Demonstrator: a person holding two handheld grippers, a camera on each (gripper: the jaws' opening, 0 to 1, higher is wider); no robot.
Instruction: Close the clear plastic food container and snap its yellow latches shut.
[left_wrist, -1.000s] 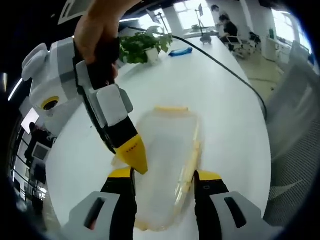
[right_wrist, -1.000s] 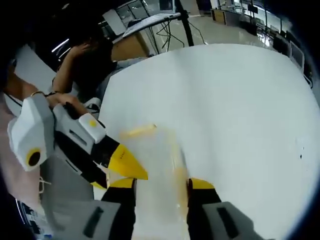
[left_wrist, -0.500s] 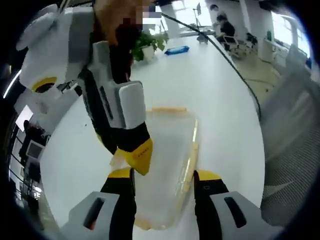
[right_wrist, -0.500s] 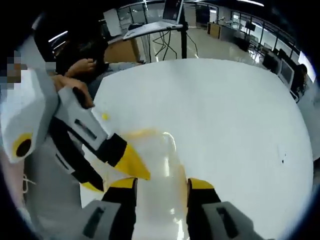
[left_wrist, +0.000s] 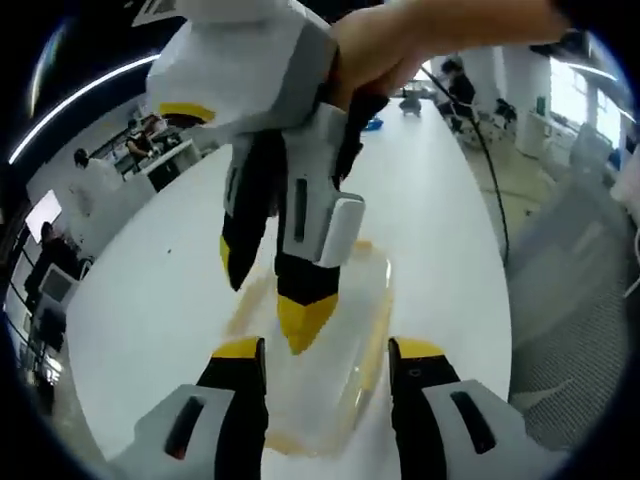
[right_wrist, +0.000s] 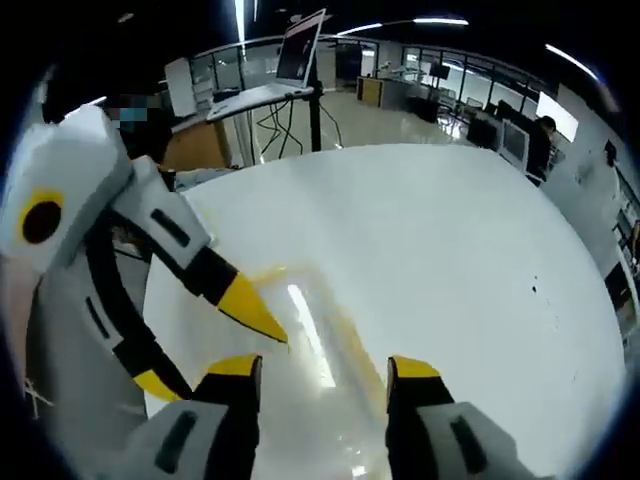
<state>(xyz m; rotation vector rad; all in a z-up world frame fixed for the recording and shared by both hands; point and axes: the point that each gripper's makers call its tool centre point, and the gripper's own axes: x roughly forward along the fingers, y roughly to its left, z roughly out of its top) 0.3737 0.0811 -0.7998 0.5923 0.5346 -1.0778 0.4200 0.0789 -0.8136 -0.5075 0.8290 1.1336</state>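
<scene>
Left hand-held gripper (left_wrist: 325, 350) jaws astride clear container (left_wrist: 318, 350), table (left_wrist: 150, 290) beneath

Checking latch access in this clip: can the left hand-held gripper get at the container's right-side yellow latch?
Probably yes. The left hand-held gripper straddles the container; the latch lies beside its right jaw, while the right hand-held gripper presses nearer the middle.

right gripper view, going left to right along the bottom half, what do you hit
left gripper → right gripper's left jaw → clear container lying between the jaws → right gripper's right jaw → bare white table
</scene>
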